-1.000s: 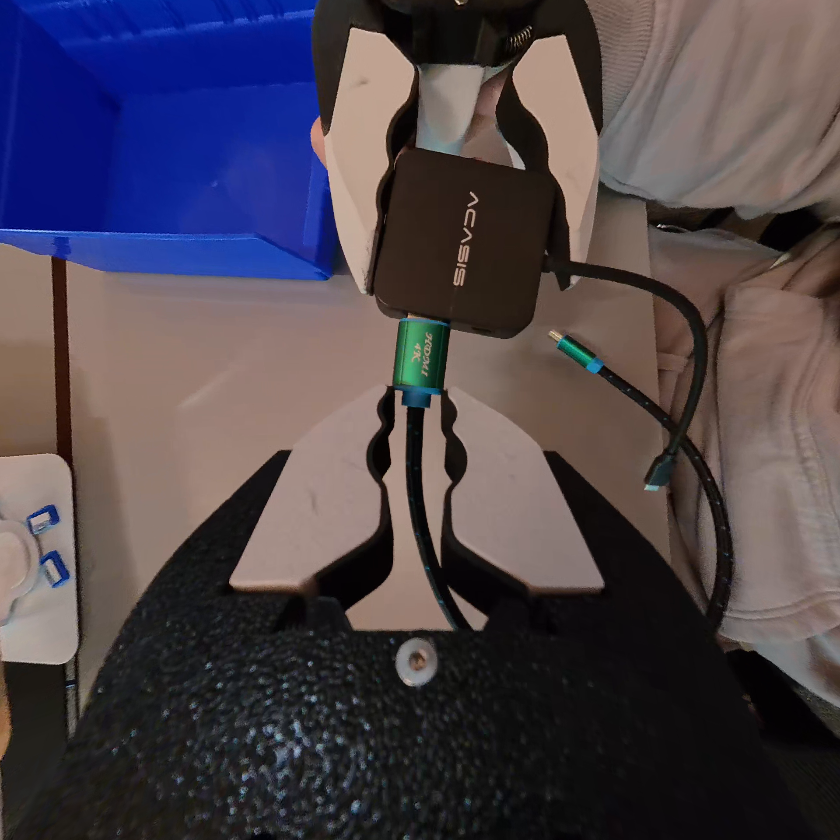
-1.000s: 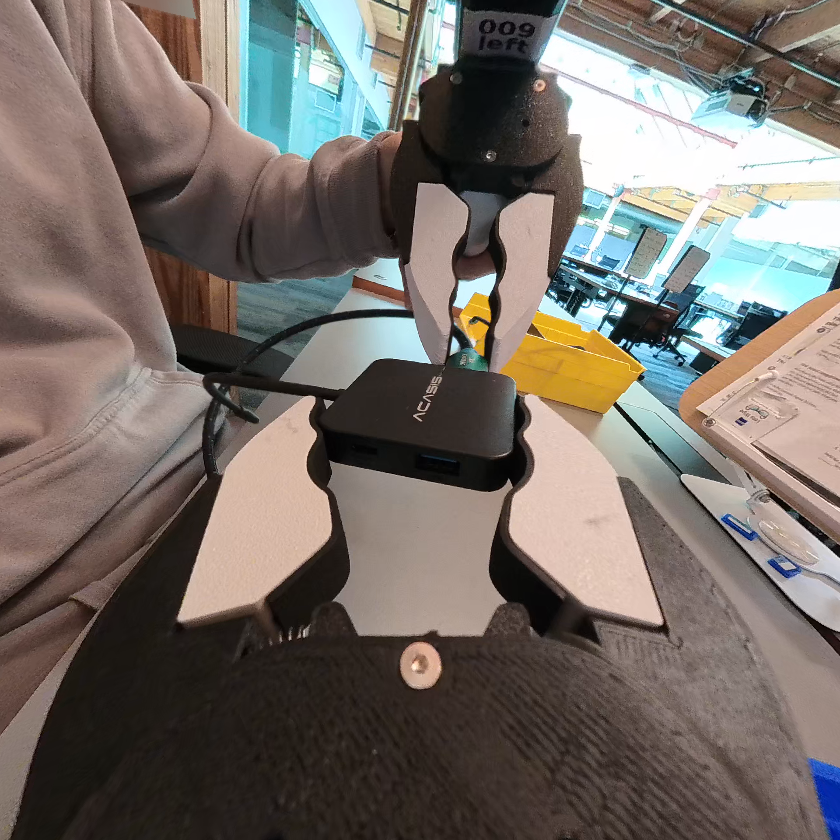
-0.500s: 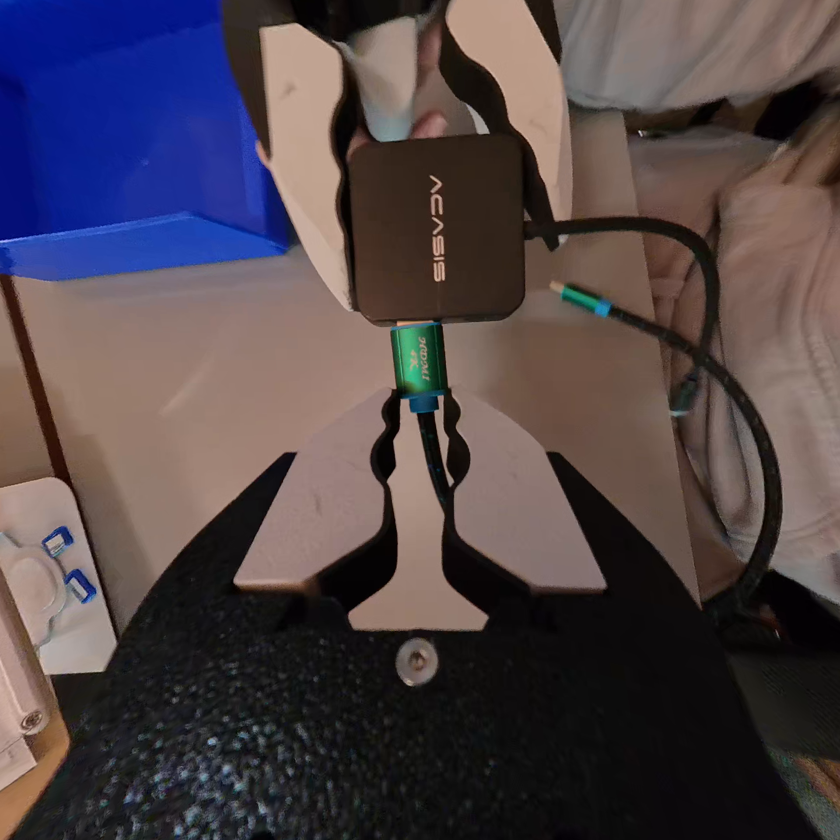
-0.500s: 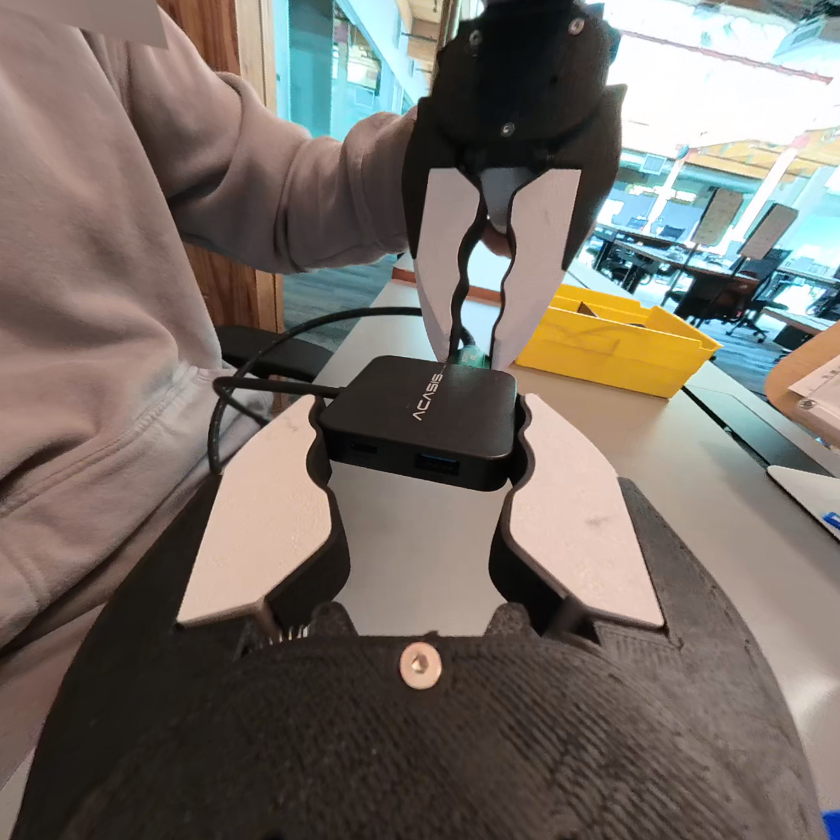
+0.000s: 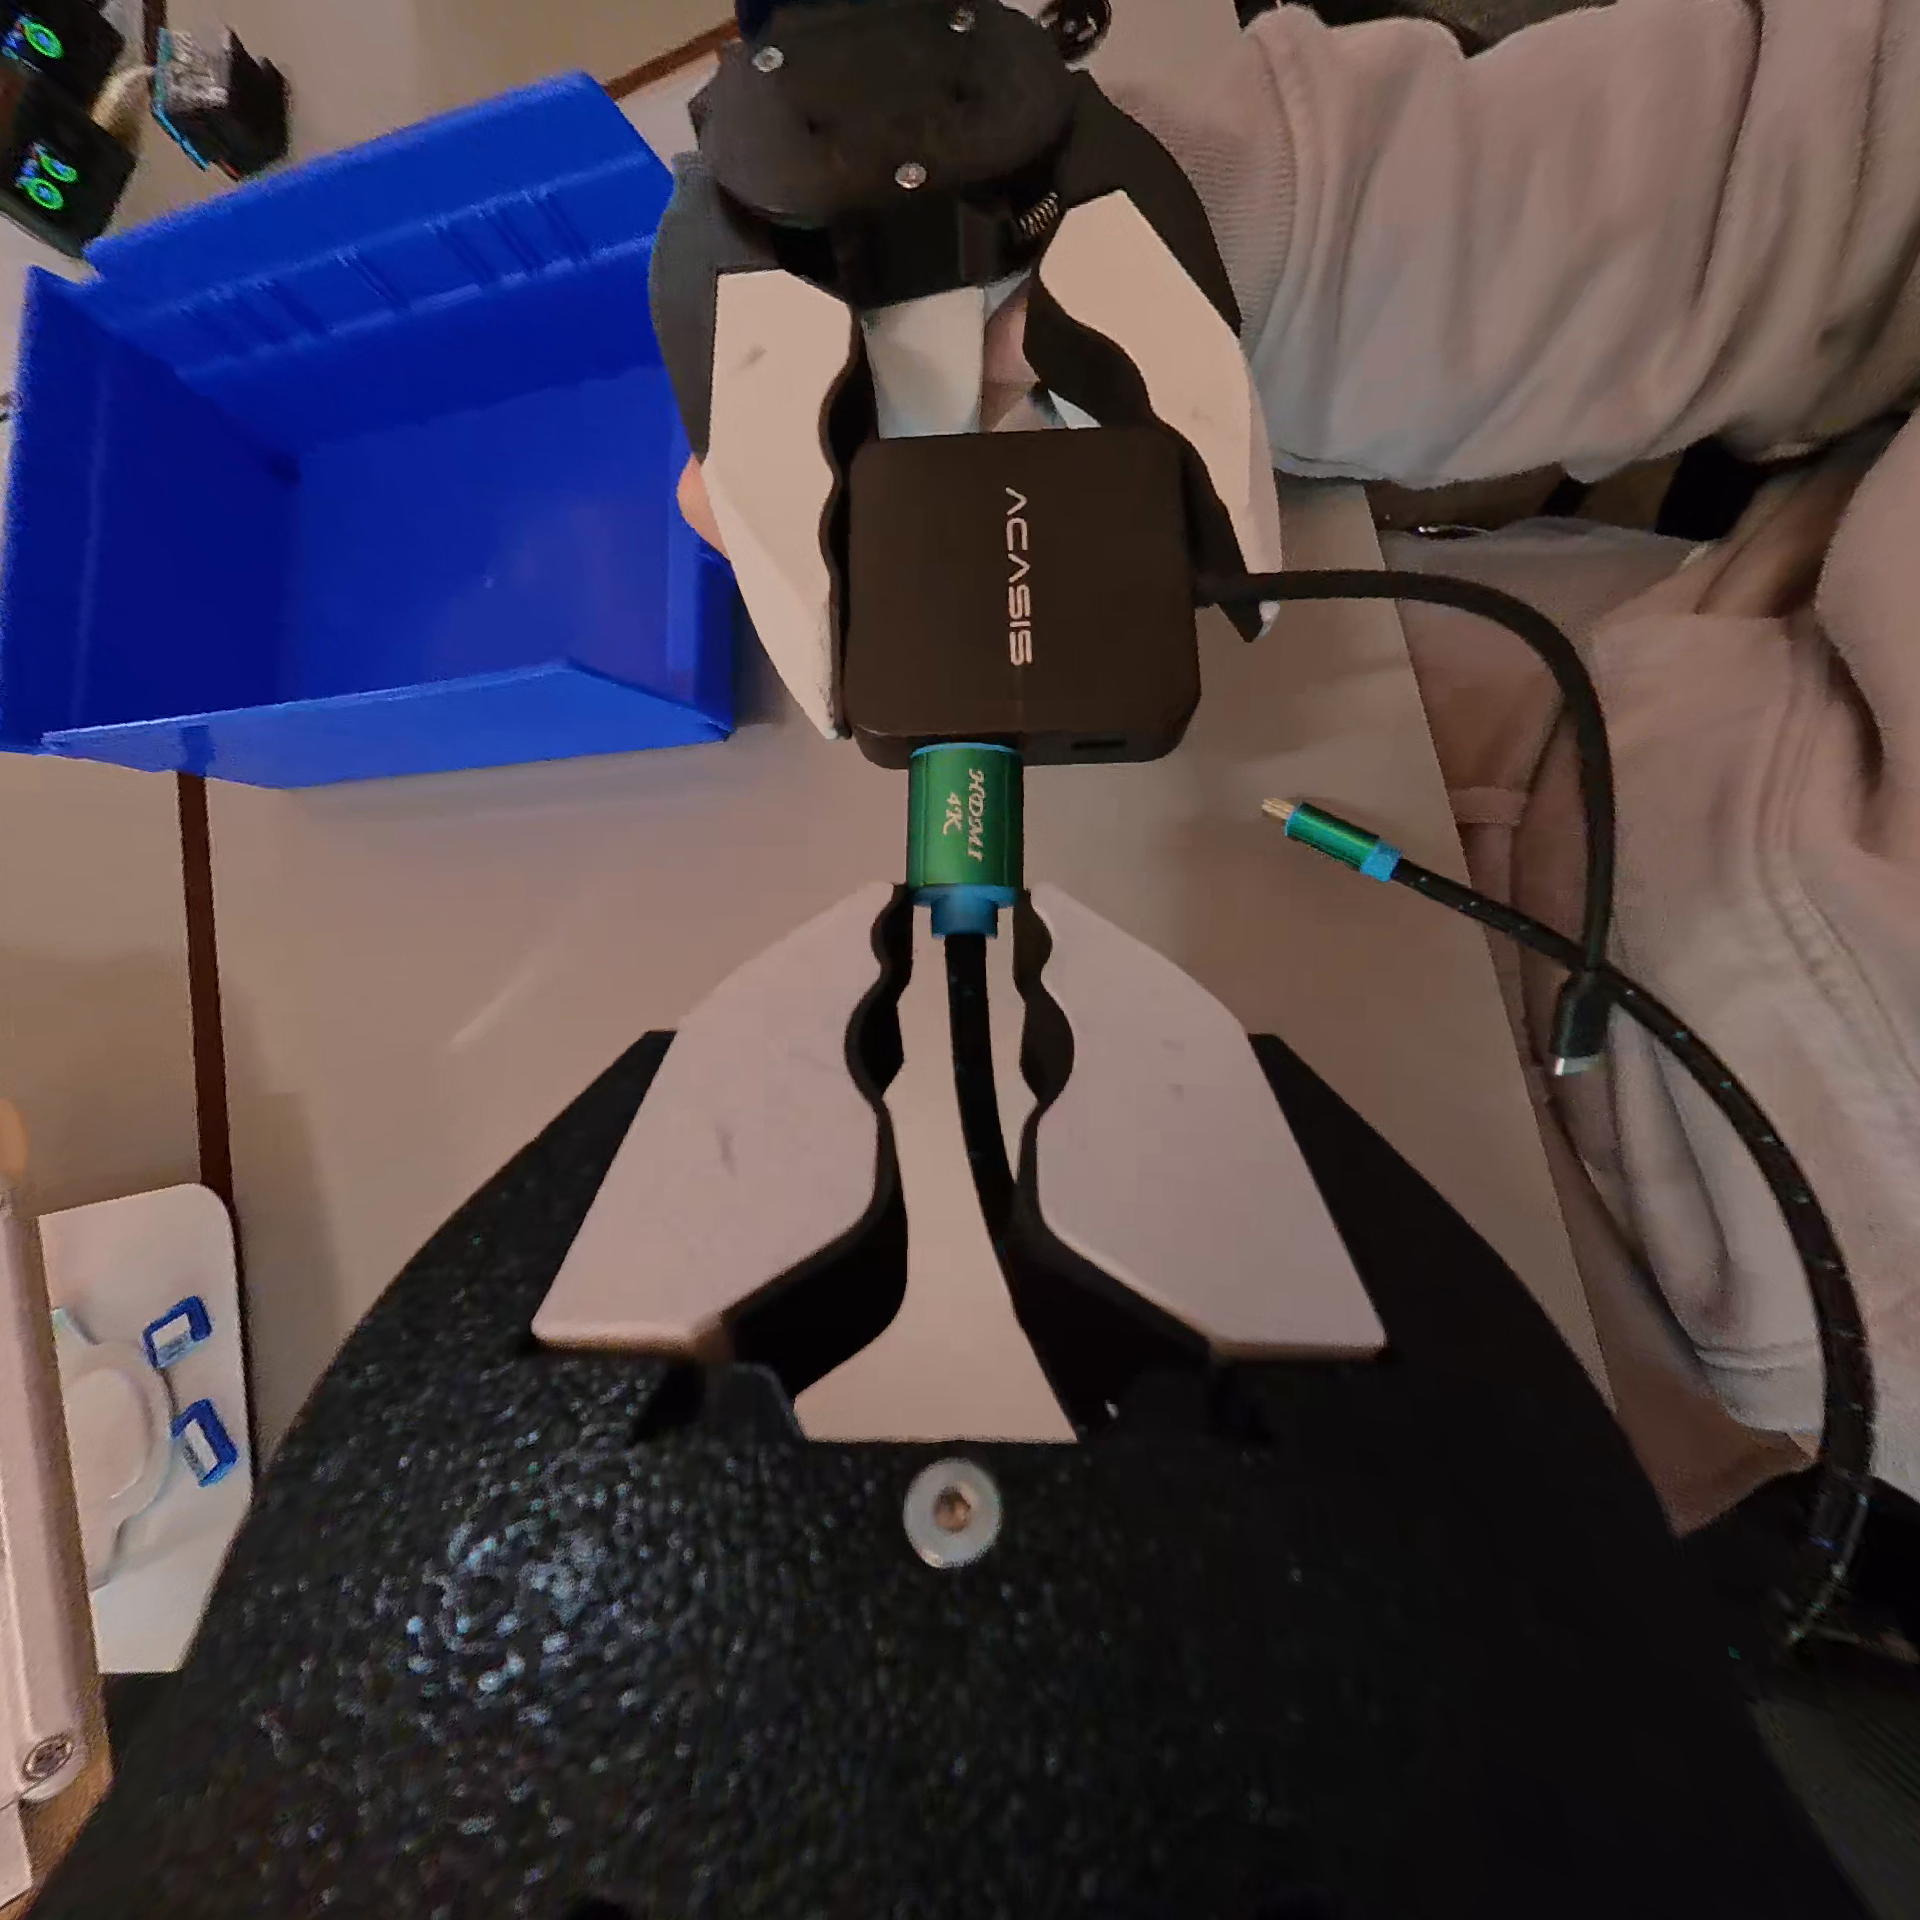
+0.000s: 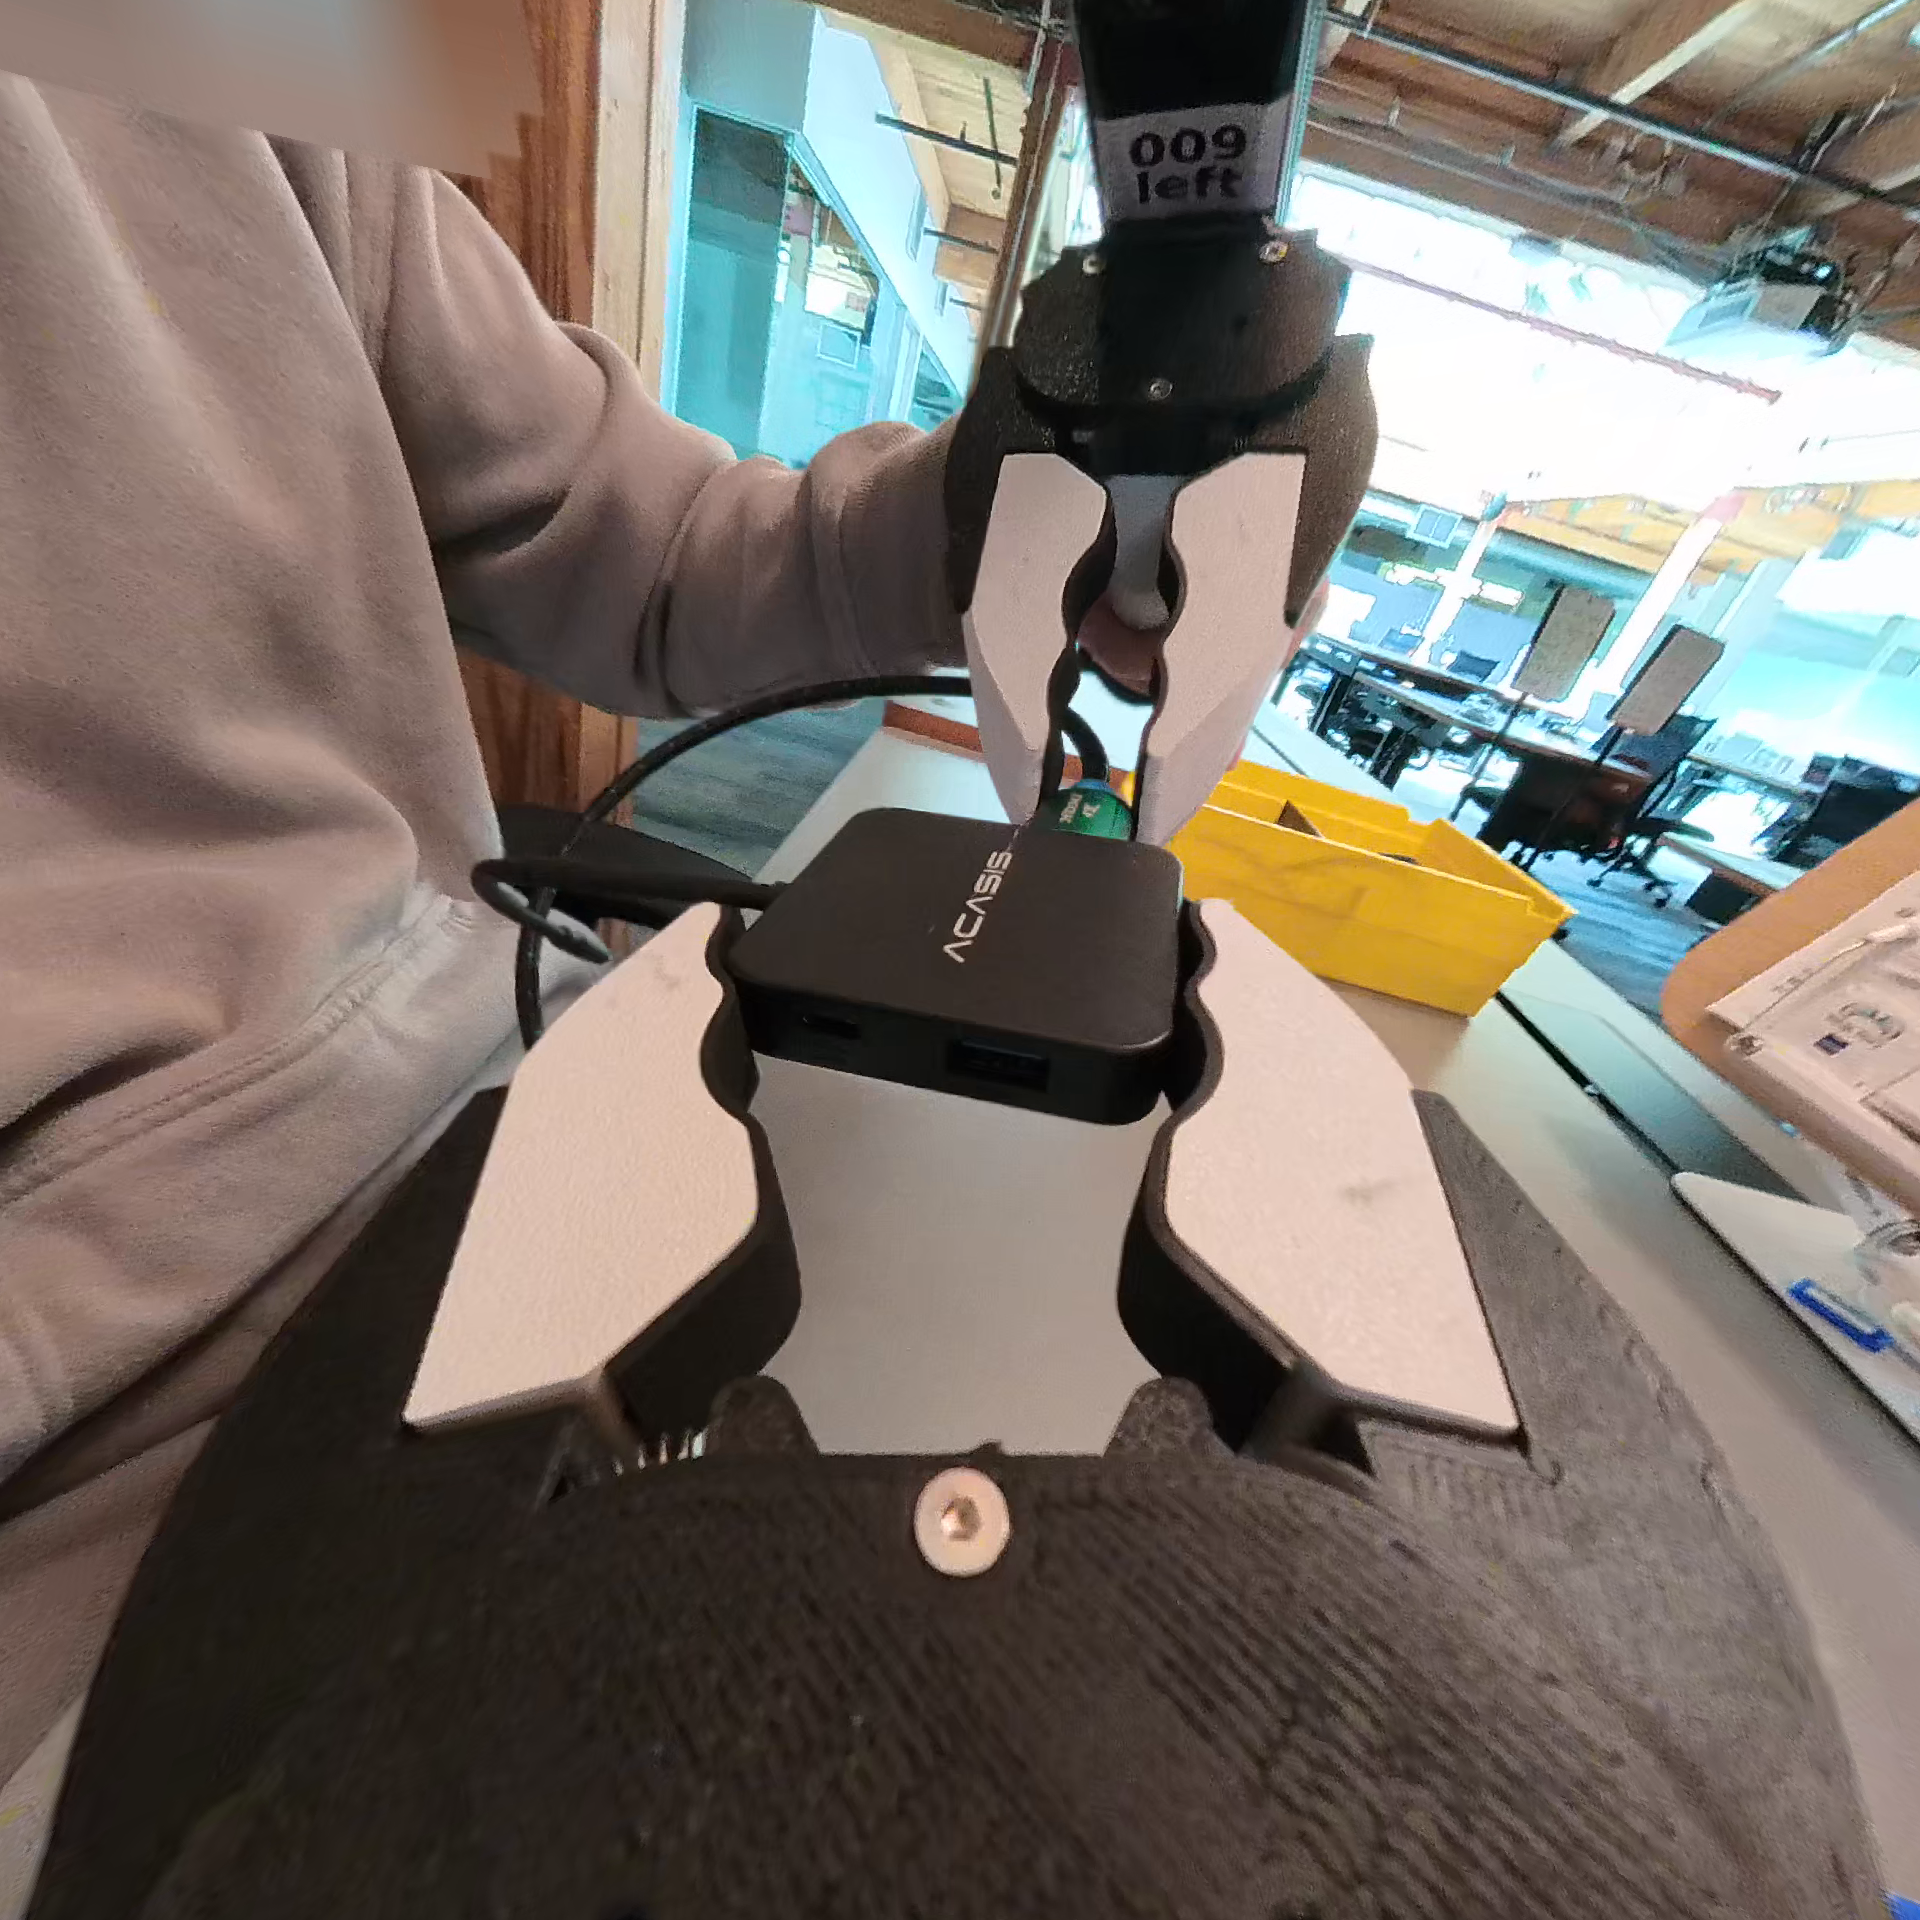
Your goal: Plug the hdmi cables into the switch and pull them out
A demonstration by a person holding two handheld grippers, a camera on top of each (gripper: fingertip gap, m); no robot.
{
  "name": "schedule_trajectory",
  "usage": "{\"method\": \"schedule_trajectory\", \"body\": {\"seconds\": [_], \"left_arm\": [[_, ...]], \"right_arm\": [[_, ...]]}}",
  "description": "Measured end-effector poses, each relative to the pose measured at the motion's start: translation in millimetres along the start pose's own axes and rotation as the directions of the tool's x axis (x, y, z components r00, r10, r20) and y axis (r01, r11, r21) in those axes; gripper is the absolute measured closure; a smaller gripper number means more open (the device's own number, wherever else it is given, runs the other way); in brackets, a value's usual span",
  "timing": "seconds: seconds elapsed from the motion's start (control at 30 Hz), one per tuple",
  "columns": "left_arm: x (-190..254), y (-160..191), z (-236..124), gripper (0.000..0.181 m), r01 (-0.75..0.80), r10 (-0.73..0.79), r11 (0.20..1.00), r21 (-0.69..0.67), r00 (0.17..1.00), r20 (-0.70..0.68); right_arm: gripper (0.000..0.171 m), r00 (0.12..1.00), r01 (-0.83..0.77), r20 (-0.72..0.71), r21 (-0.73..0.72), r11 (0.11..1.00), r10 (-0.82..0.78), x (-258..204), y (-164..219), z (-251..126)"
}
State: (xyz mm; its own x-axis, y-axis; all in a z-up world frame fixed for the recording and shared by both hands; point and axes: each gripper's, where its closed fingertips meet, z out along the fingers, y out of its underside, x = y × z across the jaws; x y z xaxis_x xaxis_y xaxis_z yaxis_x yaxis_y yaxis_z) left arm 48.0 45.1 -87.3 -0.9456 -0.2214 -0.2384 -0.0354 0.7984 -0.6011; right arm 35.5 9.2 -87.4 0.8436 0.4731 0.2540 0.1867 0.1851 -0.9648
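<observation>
A black square switch [image 5: 1018, 582] is clamped by its two sides in my right gripper [image 6: 961, 920], held above the table. A green HDMI plug [image 5: 964, 826] sits in the switch's port on the side facing my left gripper. My left gripper [image 5: 966, 912] is closed narrowly around the plug's blue collar, with the black braided cable [image 5: 977, 1091] running back between its fingers. In the right wrist view the green plug [image 6: 1086, 816] shows behind the switch [image 6: 966, 935]. A second green HDMI plug [image 5: 1335, 836] lies free to the right.
A blue bin [image 5: 364, 468] stands at the back left. A yellow bin [image 6: 1371, 914] stands beyond the switch. The switch's own lead ends in a small connector [image 5: 1574, 1029] by the person's grey sleeve [image 5: 1558, 260]. A white tray with blue clips [image 5: 145, 1382] lies at the left edge.
Both grippers have swung together with the switch and plug between them. The plug stays seated in the switch. The left gripper's jaws stand about as before.
</observation>
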Motion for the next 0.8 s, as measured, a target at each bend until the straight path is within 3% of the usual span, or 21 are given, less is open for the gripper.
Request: {"method": "schedule_trajectory", "body": {"seconds": [0.3, 0.53, 0.6, 0.67, 0.8], "left_arm": [[0.9, 3.3, 2.2, 0.163, 0.029, -0.028, 1.0, -0.009, 0.999, 0.038], [-10.5, -0.4, -2.0, 0.161, 0.062, -0.068, 0.995, 0.075, 0.993, 0.091], [-28.1, -21.4, -23.6, 0.145, 0.059, -0.096, 0.977, 0.203, 0.979, 0.179], [-48.6, -43.2, -70.3, 0.132, 0.033, -0.158, 0.931, 0.364, 0.934, 0.32], [-73.7, -42.1, -178.2, 0.14, -0.104, -0.358, 0.779, 0.619, 0.736, 0.574]], "right_arm": [[0.092, 0.999, 0.038, -0.007, -0.012, 0.999, -0.038, 0.2, 1.9, 1.1], [0.092, 0.997, 0.056, -0.048, 0.006, 0.998, -0.056, 8.8, 1.0, 1.4], [0.092, 0.991, 0.066, -0.116, 0.018, 0.998, -0.063, 19.6, -5.4, -5.2], [0.093, 0.965, 0.097, -0.24, -0.055, 0.994, -0.108, 35.8, -4.4, -26.3], [0.093, 0.808, 0.109, -0.573, -0.082, 0.991, -0.136, 70.9, -20.6, -108.4]]}}
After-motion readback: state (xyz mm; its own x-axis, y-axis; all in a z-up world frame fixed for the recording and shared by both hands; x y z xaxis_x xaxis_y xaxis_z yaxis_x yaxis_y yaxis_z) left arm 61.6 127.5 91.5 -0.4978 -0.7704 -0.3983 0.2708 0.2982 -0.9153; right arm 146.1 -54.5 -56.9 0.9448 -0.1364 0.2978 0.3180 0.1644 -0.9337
